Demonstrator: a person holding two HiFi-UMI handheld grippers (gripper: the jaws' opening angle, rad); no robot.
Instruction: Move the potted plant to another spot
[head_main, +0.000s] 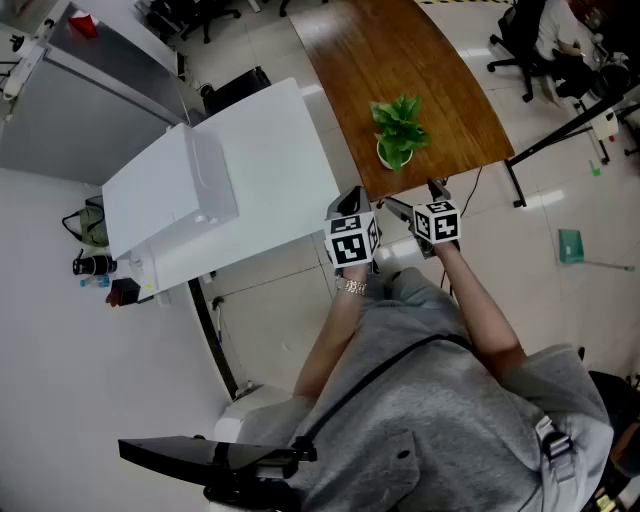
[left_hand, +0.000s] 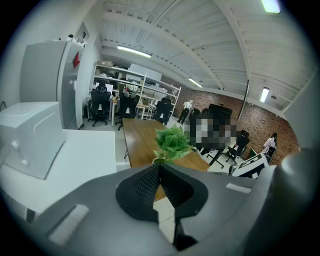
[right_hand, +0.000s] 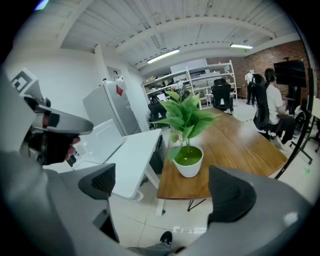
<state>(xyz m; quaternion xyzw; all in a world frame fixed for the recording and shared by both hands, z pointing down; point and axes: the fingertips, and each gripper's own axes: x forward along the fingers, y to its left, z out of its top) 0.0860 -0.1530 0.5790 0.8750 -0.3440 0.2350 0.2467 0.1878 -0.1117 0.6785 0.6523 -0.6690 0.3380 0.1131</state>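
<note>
A green leafy plant in a small white pot (head_main: 396, 135) (right_hand: 188, 161) stands near the front edge of the long wooden table (head_main: 420, 80). In the left gripper view only its leaves (left_hand: 172, 141) show above the jaws. My right gripper (head_main: 437, 190) (right_hand: 170, 192) is open and empty, short of the table edge, with the pot ahead and centred between its jaws. My left gripper (head_main: 352, 203) (left_hand: 161, 187) is shut with nothing in it, just left of the right one and off the table's front corner.
A white desk (head_main: 255, 180) with a white box (head_main: 165, 195) on it adjoins the wooden table on the left. A grey cabinet (head_main: 70, 100) stands beyond it. Office chairs (head_main: 530, 45) and a black stand (head_main: 565, 130) are at the right; tiled floor lies below the grippers.
</note>
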